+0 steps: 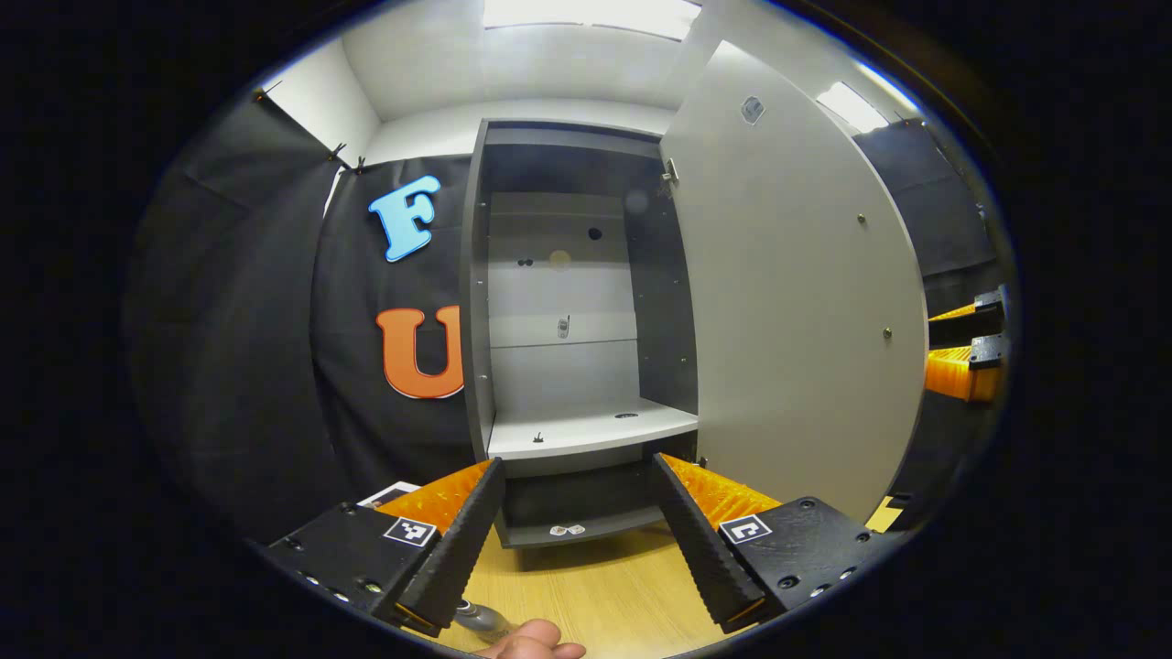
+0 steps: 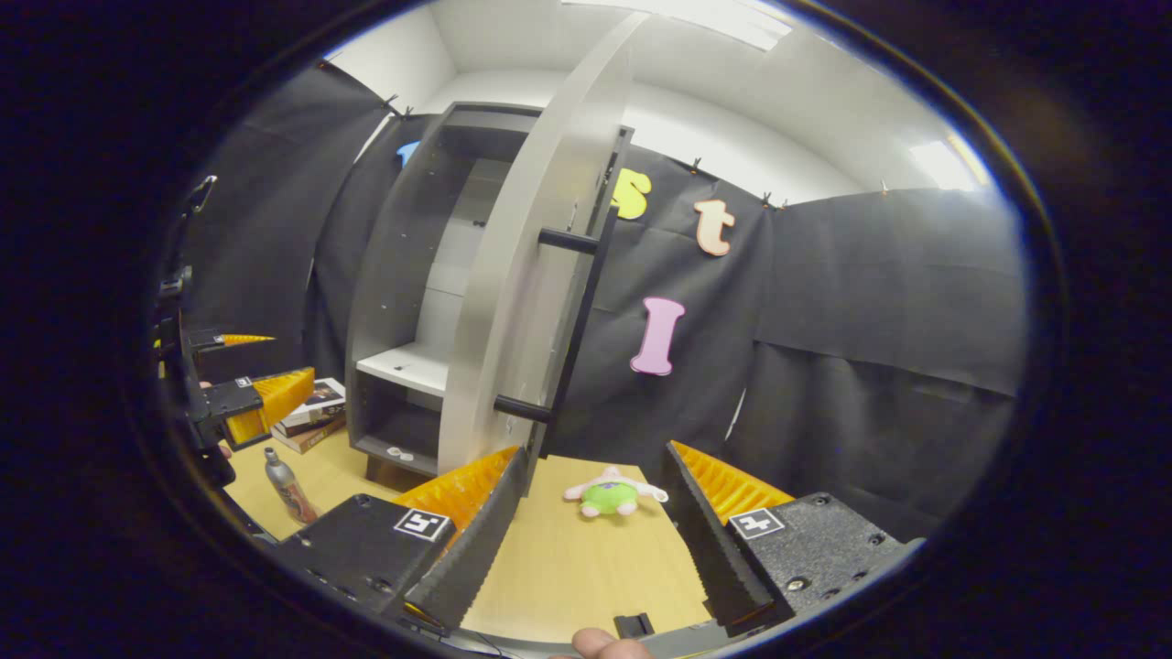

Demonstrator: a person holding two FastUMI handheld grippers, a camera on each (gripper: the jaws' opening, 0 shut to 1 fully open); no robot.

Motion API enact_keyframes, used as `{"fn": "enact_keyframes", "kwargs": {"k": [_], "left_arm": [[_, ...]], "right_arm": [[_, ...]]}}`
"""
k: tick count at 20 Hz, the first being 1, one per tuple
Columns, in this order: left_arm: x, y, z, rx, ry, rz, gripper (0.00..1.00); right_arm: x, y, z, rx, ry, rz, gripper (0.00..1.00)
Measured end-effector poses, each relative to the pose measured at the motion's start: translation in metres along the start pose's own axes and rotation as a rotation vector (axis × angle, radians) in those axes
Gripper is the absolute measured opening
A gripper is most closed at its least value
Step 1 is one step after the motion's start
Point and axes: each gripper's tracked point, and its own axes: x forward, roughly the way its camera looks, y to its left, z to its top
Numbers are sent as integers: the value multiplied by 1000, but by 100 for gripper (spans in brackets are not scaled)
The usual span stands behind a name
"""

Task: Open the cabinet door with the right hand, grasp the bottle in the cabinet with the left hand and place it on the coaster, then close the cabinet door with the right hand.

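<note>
The grey cabinet [image 1: 568,302] stands open, its door [image 1: 787,302] swung out to the right, and its white shelf [image 1: 586,430] is bare. My left gripper [image 1: 579,467] is open in front of the cabinet, holding nothing. The silver top of the bottle [image 1: 481,620] shows below its left finger. In the right gripper view the bottle [image 2: 286,490] stands upright on the wooden table, below the left gripper [image 2: 261,366]. My right gripper [image 2: 595,453] is open and empty, just short of the door's [image 2: 522,302] black bar handle [image 2: 577,320]. At the left gripper view's far right edge is the right gripper [image 1: 966,352].
A stack of books [image 2: 311,416] lies on the table left of the cabinet. A green and pink plush toy [image 2: 612,494] lies on the wooden table [image 2: 568,558] ahead of my right gripper. Two small items [image 1: 566,530] sit on the cabinet's lowest ledge.
</note>
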Motion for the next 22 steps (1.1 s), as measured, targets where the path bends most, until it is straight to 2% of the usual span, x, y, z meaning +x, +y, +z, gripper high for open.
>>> {"fn": "enact_keyframes", "kwargs": {"k": [6, 17, 22], "left_arm": [[-10, 40, -14, -17, 46, 89, 96], [-32, 106, -28, -55, 110, 263, 96], [-43, 123, -33, -78, 139, 321, 96]], "right_arm": [[10, 42, 18, -99, -67, 119, 96], [46, 112, 39, -57, -127, 317, 96], [49, 158, 41, -26, -131, 462, 95]]}}
